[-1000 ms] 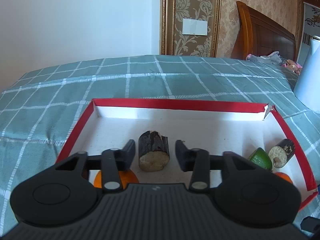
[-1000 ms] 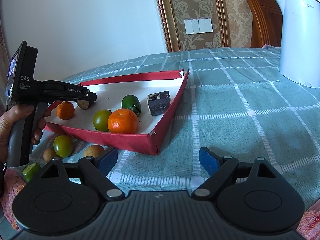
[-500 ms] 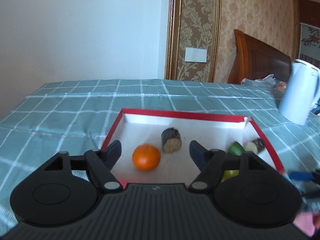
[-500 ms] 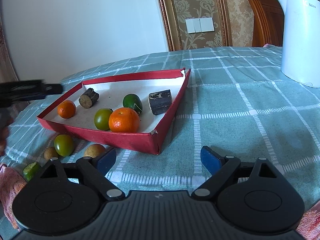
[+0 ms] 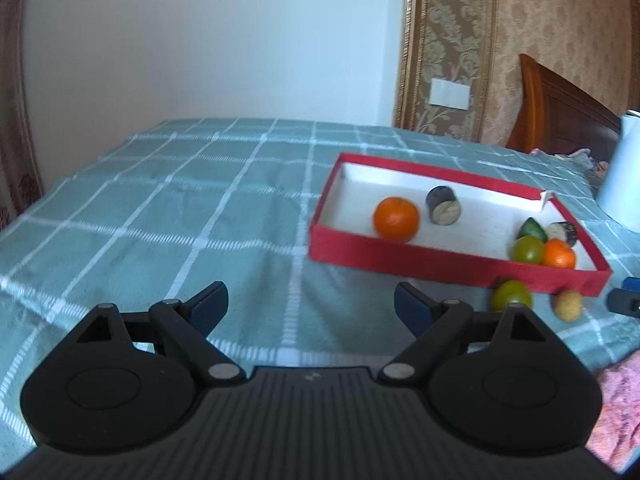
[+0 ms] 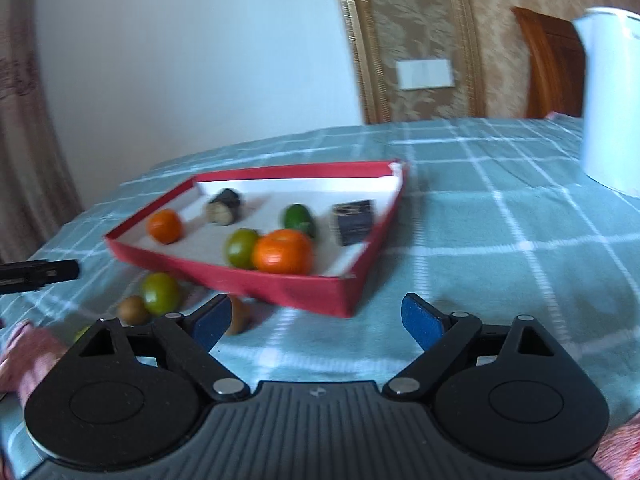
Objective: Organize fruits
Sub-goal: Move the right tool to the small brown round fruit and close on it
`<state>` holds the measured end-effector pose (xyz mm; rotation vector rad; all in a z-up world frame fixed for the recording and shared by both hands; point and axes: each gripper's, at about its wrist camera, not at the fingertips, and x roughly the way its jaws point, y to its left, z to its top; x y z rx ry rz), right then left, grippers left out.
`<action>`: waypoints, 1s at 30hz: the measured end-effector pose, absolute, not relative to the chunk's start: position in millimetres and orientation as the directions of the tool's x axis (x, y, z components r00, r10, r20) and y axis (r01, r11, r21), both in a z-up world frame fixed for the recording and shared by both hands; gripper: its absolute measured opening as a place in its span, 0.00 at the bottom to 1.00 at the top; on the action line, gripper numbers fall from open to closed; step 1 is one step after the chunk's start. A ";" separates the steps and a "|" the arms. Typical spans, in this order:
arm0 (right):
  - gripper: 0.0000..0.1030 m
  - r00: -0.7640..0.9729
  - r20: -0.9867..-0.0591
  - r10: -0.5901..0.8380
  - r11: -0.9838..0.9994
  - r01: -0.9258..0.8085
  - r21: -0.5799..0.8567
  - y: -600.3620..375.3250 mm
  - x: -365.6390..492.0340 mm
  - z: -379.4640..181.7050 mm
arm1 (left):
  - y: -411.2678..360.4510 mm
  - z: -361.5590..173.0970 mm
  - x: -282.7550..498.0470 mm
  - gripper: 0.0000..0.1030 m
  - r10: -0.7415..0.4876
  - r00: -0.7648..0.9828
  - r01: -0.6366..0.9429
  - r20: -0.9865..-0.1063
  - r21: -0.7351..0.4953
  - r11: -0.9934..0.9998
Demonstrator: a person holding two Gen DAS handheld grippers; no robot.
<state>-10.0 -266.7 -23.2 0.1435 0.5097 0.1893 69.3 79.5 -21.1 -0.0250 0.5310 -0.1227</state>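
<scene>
A red tray point(image 5: 448, 262) point(image 6: 280, 286) on the checked cloth holds two oranges point(image 5: 396, 218) point(image 6: 283, 251), a green fruit point(image 6: 241, 247), a lime point(image 6: 298, 218) and two dark wood pieces point(image 5: 443, 211) point(image 6: 354, 222). Outside its near wall lie a green fruit point(image 5: 511, 295) point(image 6: 160, 293) and small brown fruits point(image 5: 568, 305) point(image 6: 132, 310). My left gripper point(image 5: 310, 306) is open and empty, left of and short of the tray. My right gripper point(image 6: 316, 322) is open and empty, near the tray's front corner, a brown fruit point(image 6: 239, 316) by its left finger.
A white kettle point(image 6: 612, 96) point(image 5: 624, 172) stands on the cloth right of the tray. A pink cloth point(image 5: 616, 412) lies at the near edge. A wooden headboard point(image 5: 560, 112) and the wall are behind. The left gripper's tip point(image 6: 40, 275) shows at the right wrist view's left edge.
My left gripper has let go of the orange in the tray, opened wide and pulled back and left out of the tray. My right gripper has shifted closer and lower toward the loose fruit.
</scene>
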 end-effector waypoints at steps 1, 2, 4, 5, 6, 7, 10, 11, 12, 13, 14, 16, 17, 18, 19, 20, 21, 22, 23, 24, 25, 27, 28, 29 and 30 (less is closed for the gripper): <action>0.90 0.865 -0.457 0.208 0.975 -0.145 0.168 -261.3 -13.6 -21.7 | 81.1 -23.2 71.1 0.86 -0.120 0.852 0.105 -0.510 -0.058 0.993; 0.90 0.871 -0.449 0.199 0.978 -0.145 0.150 -255.5 -16.0 -20.7 | 82.8 -25.4 72.4 0.86 -0.118 0.849 0.103 -0.515 -0.059 0.993; 0.90 0.871 -0.450 0.198 0.980 -0.166 0.109 -244.5 -16.6 -19.5 | 84.1 -29.0 73.8 0.86 -0.116 0.845 0.100 -0.522 -0.060 0.993; 0.90 0.868 -0.453 0.201 0.980 -0.178 0.094 -239.6 -16.0 -19.2 | 85.5 -30.4 74.4 0.86 -0.119 0.841 0.101 -0.528 -0.063 0.993; 0.90 0.867 -0.454 0.205 0.979 -0.186 0.086 -235.7 -15.3 -18.8 | 86.9 -31.3 75.6 0.86 -0.123 0.836 0.101 -0.536 -0.070 0.992; 0.90 0.867 -0.453 0.208 0.978 -0.192 0.080 -232.0 -14.5 -18.7 | 88.0 -32.2 75.4 0.87 -0.125 0.832 0.099 -0.540 -0.078 0.992; 0.90 0.863 -0.467 0.193 0.981 -0.183 0.068 -223.4 -8.6 -19.4 | 90.6 -34.1 79.5 0.92 -0.121 0.818 0.085 -0.562 -0.089 0.992; 0.90 0.859 -0.476 0.186 0.982 -0.174 0.069 -222.1 -5.7 -20.0 | 90.8 -35.3 81.0 0.92 -0.117 0.811 0.080 -0.573 -0.091 0.993; 0.90 0.853 -0.488 0.186 0.982 -0.174 0.070 -220.6 -2.7 -21.0 | 91.3 -36.2 82.4 0.93 -0.119 0.806 0.079 -0.580 -0.094 0.992; 0.87 0.844 -0.501 0.190 0.981 -0.179 0.070 -219.1 0.5 -21.9 | 91.6 -36.4 82.5 0.94 -0.123 0.805 0.081 -0.581 -0.097 0.992; 0.85 0.839 -0.509 0.191 0.981 -0.180 0.072 -218.2 2.4 -22.8 | 91.2 -36.6 82.2 0.95 -0.126 0.804 0.085 -0.581 -0.098 0.992; 0.84 0.837 -0.514 0.189 0.982 -0.177 0.073 -215.8 5.0 -23.8 | 90.0 -37.4 83.2 1.00 -0.131 0.800 0.092 -0.586 -0.096 0.991; 0.84 0.835 -0.517 0.188 0.982 -0.178 0.070 -214.4 6.3 -24.1 | 89.0 -37.8 84.0 1.00 -0.132 0.796 0.095 -0.591 -0.093 0.991; 0.82 0.834 -0.518 0.191 0.981 -0.182 0.068 -212.7 7.7 -24.6 | 87.6 -38.0 84.5 1.00 -0.125 0.795 0.095 -0.594 -0.082 0.992; 0.81 0.831 -0.521 0.193 0.980 -0.187 0.066 -210.9 9.2 -24.9 | 85.8 -38.2 84.9 1.00 -0.117 0.793 0.094 -0.597 -0.070 0.993; 0.81 0.828 -0.526 0.194 0.980 -0.190 0.063 -208.3 10.9 -25.6 | 83.9 -38.5 85.2 1.00 -0.109 0.792 0.094 -0.601 -0.058 0.994; 0.78 0.824 -0.531 0.198 0.979 -0.196 0.060 -206.0 12.6 -25.9 | 82.1 -38.6 85.9 1.00 -0.102 0.790 0.093 -0.604 -0.047 0.995; 0.69 0.821 -0.534 0.201 0.978 -0.202 0.057 -203.8 13.8 -26.4 | 80.8 -38.9 86.3 1.00 -0.097 0.789 0.093 -0.607 -0.037 0.995; 0.66 0.817 -0.539 0.203 0.977 -0.207 0.054 -202.6 15.5 -26.8 | 79.4 -39.2 86.6 1.00 -0.090 0.788 0.093 -0.609 -0.028 0.995; 0.57 0.812 -0.547 0.204 0.976 -0.209 0.053 -201.7 17.7 -27.5 | 78.2 -39.7 86.7 1.00 -0.084 0.787 0.092 -0.612 -0.018 0.996; 0.51 0.805 -0.557 0.203 0.977 -0.207 0.057 -201.5 19.9 -28.4 | 76.9 -40.0 87.0 1.00 -0.078 0.785 0.092 -0.614 -0.009 0.996; 0.48 0.796 -0.567 0.214 0.975 -0.207 0.077 -202.8 22.5 -29.7 | 75.3 -40.3 86.9 1.00 -0.072 0.784 0.092 -0.616 0.001 0.996; 0.45 0.794 -0.566 0.221 0.974 -0.209 0.087 -204.4 22.5 -29.7 | 75.7 -40.3 86.7 1.00 -0.073 0.784 0.092 -0.616 -0.001 0.996; 0.43 0.795 -0.564 0.224 0.974 -0.209 0.092 -205.3 22.2 -29.6 | 75.8 -40.3 86.7 1.00 -0.073 0.784 0.092 -0.616 -0.001 0.996; 0.39 0.794 -0.564 0.228 0.973 -0.211 0.096 -205.6 22.2 -29.7 | 75.9 -40.4 86.7 1.00 -0.072 0.784 0.092 -0.616 0.001 0.996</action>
